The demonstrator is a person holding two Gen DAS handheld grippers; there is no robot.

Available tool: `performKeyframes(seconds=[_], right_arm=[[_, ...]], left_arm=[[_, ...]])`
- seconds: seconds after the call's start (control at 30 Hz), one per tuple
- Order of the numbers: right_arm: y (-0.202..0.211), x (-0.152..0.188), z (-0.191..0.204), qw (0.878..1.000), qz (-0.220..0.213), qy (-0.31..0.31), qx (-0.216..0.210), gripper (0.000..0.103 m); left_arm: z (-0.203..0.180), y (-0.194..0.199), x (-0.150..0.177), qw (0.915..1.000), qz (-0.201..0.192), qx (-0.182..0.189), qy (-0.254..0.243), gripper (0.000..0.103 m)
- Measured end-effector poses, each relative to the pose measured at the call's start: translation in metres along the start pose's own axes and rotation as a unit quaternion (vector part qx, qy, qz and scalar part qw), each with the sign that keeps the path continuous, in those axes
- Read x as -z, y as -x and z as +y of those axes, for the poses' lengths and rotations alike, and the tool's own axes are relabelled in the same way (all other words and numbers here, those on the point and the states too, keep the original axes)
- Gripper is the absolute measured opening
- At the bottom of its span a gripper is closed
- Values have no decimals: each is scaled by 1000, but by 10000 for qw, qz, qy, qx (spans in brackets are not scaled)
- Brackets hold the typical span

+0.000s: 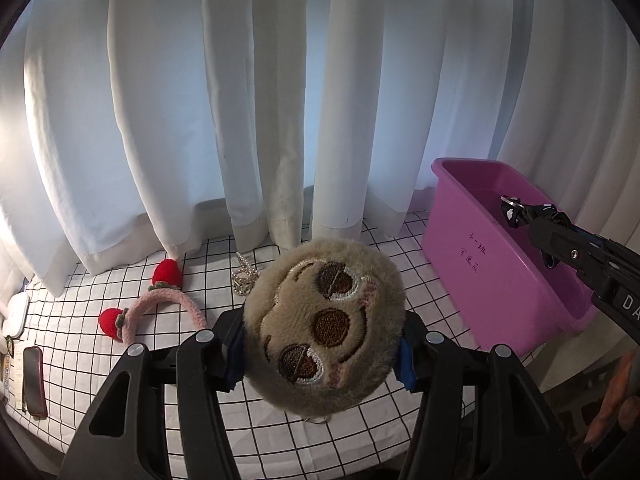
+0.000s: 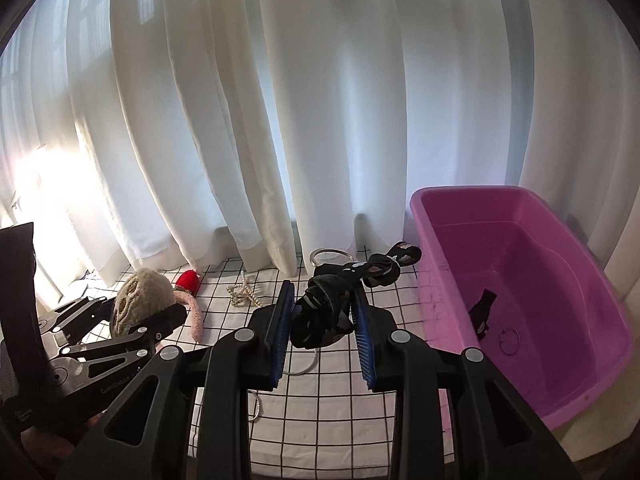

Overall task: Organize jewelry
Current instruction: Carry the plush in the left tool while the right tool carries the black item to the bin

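My left gripper (image 1: 320, 356) is shut on a round beige plush charm (image 1: 324, 328) with an embroidered face, held above the checked cloth; it also shows in the right wrist view (image 2: 138, 300). My right gripper (image 2: 322, 312) is shut on a black patterned fabric hair tie (image 2: 332, 304), whose knotted end (image 2: 394, 264) sticks out forward beside the pink bin (image 2: 592, 276). The right gripper's tip (image 1: 516, 210) reaches over the bin (image 1: 472, 240) in the left wrist view. A black item (image 2: 482, 306) and a thin ring (image 2: 509, 336) lie in the bin.
A pink headband with red strawberries (image 1: 160, 300) and a pearl chain piece (image 1: 243, 278) lie on the checked cloth (image 1: 360, 440). A phone (image 1: 34, 380) lies at far left. A clear bangle (image 2: 332, 256) sits by the white curtain (image 2: 280, 120).
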State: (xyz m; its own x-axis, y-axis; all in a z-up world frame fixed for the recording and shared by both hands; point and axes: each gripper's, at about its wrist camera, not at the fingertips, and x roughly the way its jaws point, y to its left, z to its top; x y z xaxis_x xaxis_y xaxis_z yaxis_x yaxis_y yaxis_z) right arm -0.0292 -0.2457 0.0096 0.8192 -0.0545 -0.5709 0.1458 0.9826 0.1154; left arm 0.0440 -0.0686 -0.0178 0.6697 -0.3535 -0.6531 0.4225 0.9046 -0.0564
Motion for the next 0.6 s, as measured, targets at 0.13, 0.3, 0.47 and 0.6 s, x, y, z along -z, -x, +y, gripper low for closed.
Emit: performKeyframes(seconds=[0.13,0.3,0.47,0.6], right_arm=[[13,-11,-47,10000,-65,1,70,28],[25,-18,-106,9997,-117,-64,188,28],[31,-18,-159,9993,-73,-213,295,28],[31,-16,-194,9989,29,-318,330,28]], left_arm=[[-43,-6,-23,10000,-71,34,2,55],[-97,-17,-46,9998,-138,108,-28,55],[-144,-32,-61,9997,-112,174,-134,55],[-179,-45,-72,9994,-9,264,-209,55]])
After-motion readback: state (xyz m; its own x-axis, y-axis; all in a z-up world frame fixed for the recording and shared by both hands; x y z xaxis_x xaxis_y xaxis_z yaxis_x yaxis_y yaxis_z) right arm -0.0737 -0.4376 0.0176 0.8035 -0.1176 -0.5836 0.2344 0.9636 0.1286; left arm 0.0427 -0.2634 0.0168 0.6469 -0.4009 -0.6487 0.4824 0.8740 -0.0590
